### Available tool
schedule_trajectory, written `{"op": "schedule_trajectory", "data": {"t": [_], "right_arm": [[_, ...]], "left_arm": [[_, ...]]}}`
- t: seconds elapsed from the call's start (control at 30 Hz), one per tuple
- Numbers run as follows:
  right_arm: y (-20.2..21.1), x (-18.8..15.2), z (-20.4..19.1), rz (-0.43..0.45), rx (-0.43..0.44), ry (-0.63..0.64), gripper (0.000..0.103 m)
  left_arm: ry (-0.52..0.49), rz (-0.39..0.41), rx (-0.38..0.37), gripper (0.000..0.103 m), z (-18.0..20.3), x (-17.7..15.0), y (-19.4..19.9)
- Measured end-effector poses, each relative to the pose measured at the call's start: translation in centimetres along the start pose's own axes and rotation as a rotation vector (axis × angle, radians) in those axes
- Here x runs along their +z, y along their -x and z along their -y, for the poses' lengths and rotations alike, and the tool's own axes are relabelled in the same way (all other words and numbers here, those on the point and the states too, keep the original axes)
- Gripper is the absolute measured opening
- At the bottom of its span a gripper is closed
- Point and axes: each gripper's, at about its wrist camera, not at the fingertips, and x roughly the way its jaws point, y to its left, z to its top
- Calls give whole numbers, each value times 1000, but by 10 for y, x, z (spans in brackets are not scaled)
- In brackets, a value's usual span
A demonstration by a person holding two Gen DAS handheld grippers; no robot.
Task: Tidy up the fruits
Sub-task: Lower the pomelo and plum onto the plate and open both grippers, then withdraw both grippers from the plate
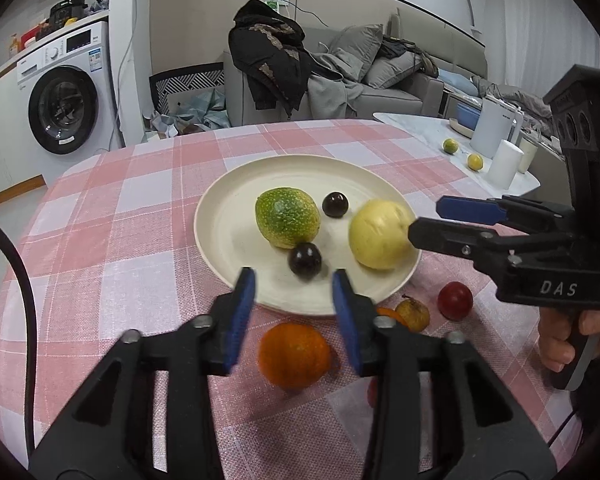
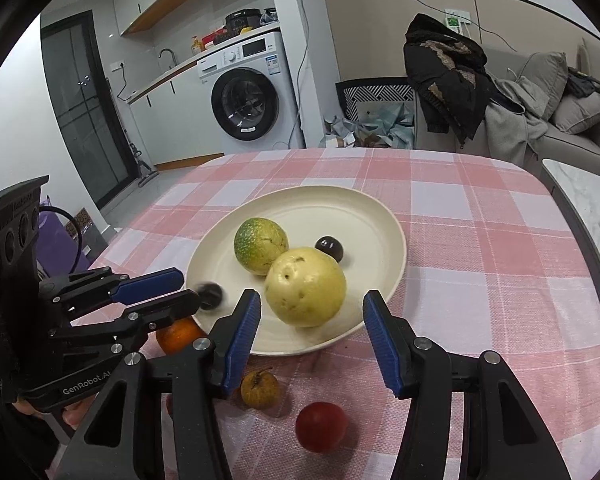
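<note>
Your left gripper [image 1: 294, 292] hangs spread and empty over the plate's [image 1: 236, 184] near rim, a dark fruit [image 1: 305, 260] lying loose just beyond. Your right gripper [image 2: 310, 320] stands open around the yellow fruit [image 2: 306, 286], not pinching. The plate also holds a green fruit [image 1: 287, 222] and another dark one. The orange [image 1: 294, 354] and red fruit [image 2: 321, 426] wait by the table's near edge, likely next.

1. The left wrist camera is looking forward and down along its tongs [image 1: 294, 286], close over the counter [image 1: 100, 216].
2. The right wrist camera is facing likewise from the right side.
3. Both are sharing the plate [image 1: 236, 184] [image 2: 380, 216] and each other's tongs.
</note>
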Motion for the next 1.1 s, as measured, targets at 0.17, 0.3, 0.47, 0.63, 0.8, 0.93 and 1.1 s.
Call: {"op": "schedule_trajectory", "data": {"t": [0.17,0.3,0.47,0.63,0.8,0.93,1.1], "right_arm": [[7,-2,-2,11,-12,14,84],[11,-5,-6,10,-48,47,97],[17,-10,-10,9,-47,79,103],[27,-17,-14,5,-22,101,103],[34,-24,-16,-12,-18,130,103],[35,-32,-18,-48,-44,162,103],[35,-39,-20,-89,-89,210,103]], "left_arm": [[14,67,27,82,-4,-2,18],[14,79,26,82,-7,-5,33],[4,98,42,88,-7,-13,54],[-12,112,42,102,-6,-25,71],[-23,93,50,102,-4,-36,76],[-26,77,41,102,0,-44,76],[-24,67,39,102,3,-48,76]]}}
